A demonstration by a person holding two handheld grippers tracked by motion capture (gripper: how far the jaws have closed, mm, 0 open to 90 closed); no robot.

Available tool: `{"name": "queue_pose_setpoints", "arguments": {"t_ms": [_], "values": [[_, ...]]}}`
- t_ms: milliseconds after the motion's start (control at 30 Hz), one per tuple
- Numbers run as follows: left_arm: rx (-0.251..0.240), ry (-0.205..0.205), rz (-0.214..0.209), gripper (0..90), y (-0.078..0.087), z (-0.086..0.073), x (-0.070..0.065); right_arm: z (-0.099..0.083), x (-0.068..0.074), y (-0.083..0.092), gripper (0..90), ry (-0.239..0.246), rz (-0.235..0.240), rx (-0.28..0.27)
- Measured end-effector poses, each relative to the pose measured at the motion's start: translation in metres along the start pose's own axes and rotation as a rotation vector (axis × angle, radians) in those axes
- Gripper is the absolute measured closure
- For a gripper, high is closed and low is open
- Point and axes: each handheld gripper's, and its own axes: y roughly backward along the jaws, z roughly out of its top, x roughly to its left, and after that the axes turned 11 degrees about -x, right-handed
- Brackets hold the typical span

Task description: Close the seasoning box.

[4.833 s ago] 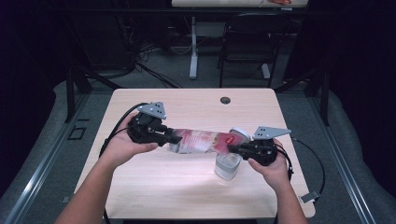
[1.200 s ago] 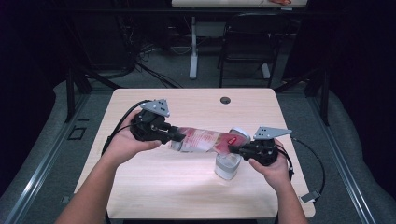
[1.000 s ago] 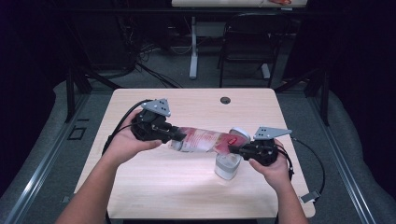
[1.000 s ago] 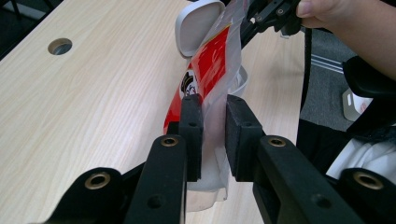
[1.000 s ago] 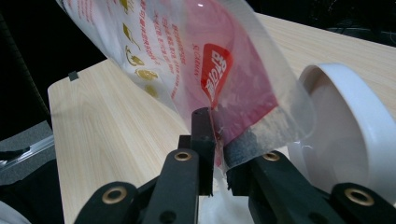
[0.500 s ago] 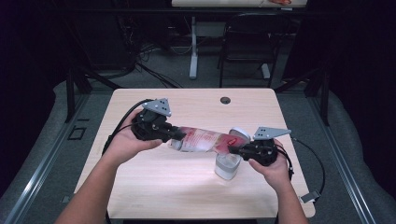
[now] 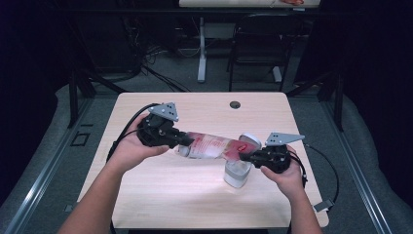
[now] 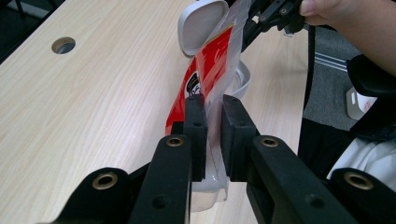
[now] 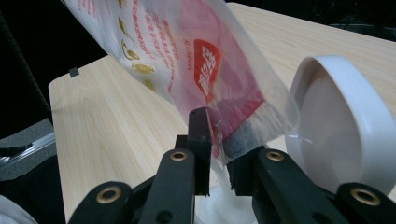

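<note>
Red-and-clear pouch [image 7: 214, 145], print blurred, container [image 7: 237, 174] half-hidden

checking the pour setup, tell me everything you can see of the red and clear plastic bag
The plastic bag is a thin, crinkly pouch, clear with red panels, white lettering and small gold marks. It hangs stretched above the wooden table, nearly level. The left gripper pinches one end between its pads, and the right gripper clamps the other end, where a dark strip shows at the bag's edge. That end sits over a clear jar with its white hinged lid open.
</note>
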Motion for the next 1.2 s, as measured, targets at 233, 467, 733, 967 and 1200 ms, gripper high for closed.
{"name": "queue_pose_setpoints", "arguments": {"t_ms": [233,467,733,967,1200], "values": [[-0.003,0.005,-0.003,82.6,-0.0002,-0.0012,0.0007,-0.0004,-0.0011,0.0007,82.4,0.002,-0.008,0.005],[-0.004,0.013,-0.009,82.8,-0.0004,-0.0013,0.0019,-0.0006,-0.0019,0.0012,84.4,-0.002,-0.005,0.004],[-0.007,0.012,-0.019,84.0,-0.0005,-0.0005,0.0010,-0.0005,-0.0021,0.0019,84.9,-0.002,-0.007,0.009],[-0.013,0.011,-0.034,85.9,-0.0009,0.0013,-0.0008,-0.0003,-0.0027,0.0037,83.8,-0.006,-0.010,0.004],[-0.013,0.006,-0.041,86.6,-0.0017,0.0039,-0.0028,0.0003,-0.0035,0.0059,83.8,-0.002,-0.005,0.012]]}}
